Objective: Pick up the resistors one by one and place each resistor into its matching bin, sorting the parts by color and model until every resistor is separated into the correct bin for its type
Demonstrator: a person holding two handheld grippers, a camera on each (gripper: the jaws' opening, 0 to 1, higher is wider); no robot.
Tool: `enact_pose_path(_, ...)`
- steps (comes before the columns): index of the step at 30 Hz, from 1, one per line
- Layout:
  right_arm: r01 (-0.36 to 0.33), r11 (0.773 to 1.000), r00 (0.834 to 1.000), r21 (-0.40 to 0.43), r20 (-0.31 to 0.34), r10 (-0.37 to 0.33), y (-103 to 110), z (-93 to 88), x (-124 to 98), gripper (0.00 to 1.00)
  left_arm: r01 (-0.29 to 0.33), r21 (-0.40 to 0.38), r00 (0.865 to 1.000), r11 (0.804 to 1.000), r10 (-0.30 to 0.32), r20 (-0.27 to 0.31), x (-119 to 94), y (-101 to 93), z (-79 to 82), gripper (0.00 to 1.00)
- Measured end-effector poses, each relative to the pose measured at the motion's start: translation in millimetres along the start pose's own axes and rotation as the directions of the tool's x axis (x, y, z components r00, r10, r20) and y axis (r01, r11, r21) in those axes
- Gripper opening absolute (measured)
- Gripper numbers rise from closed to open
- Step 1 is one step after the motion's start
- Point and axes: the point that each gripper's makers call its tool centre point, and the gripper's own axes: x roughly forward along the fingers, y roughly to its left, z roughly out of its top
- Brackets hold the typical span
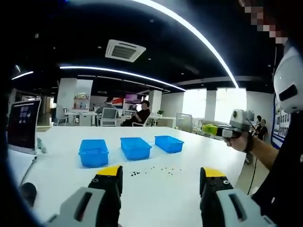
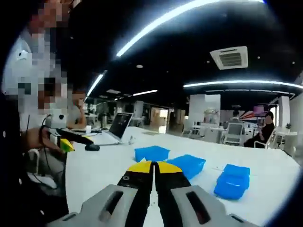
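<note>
In the left gripper view, small dark resistors (image 1: 152, 170) are scattered at centre frame on the white table (image 1: 189, 189), below three blue plastic bins (image 1: 135, 147). The left gripper (image 1: 162, 176) is spread wide, empty. The right gripper (image 2: 154, 166) is closed, nothing visibly held.

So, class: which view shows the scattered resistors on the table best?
The left gripper view: the resistors lie as dark specks on the white table, in front of three blue bins. In the right gripper view, that gripper's shut jaws cover the table there.

No legible text or labels anywhere (screens too blurred).
</note>
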Motion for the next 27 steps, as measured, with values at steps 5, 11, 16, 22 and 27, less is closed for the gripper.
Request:
enact_pose_path(5,0.012,1.0,0.999,0.027,0.029,-0.013,0,12.7,15,0.05,-0.004,0.01,1.0,1.0,0.004,-0.002,-3,-0.5,1.3,0.67)
enact_pose_path(11,0.036,0.997,0.999,0.061,0.038,-0.038,-22,17.7,67,0.05,-0.024,0.014,1.0,1.0,0.023,0.014,-11,0.6,3.6,0.67)
enact_pose_path(16,0.046,0.999,0.999,0.024,0.01,-0.046,-46,19.3,125,0.05,-0.058,0.014,0.998,0.998,0.057,0.024,-23,6.2,4.0,0.67)
enact_pose_path(22,0.072,0.996,0.995,0.054,-0.072,-0.068,-88,2.4,194,0.05,-0.094,0.011,0.995,0.996,0.093,0.029,-35,15.5,1.9,0.67)
enact_pose_path(27,0.131,0.989,0.986,0.063,-0.117,-0.123,-115,-10.0,232,0.05,-0.117,0.001,0.993,0.993,0.117,0.032,-43,22.2,0.9,0.67)
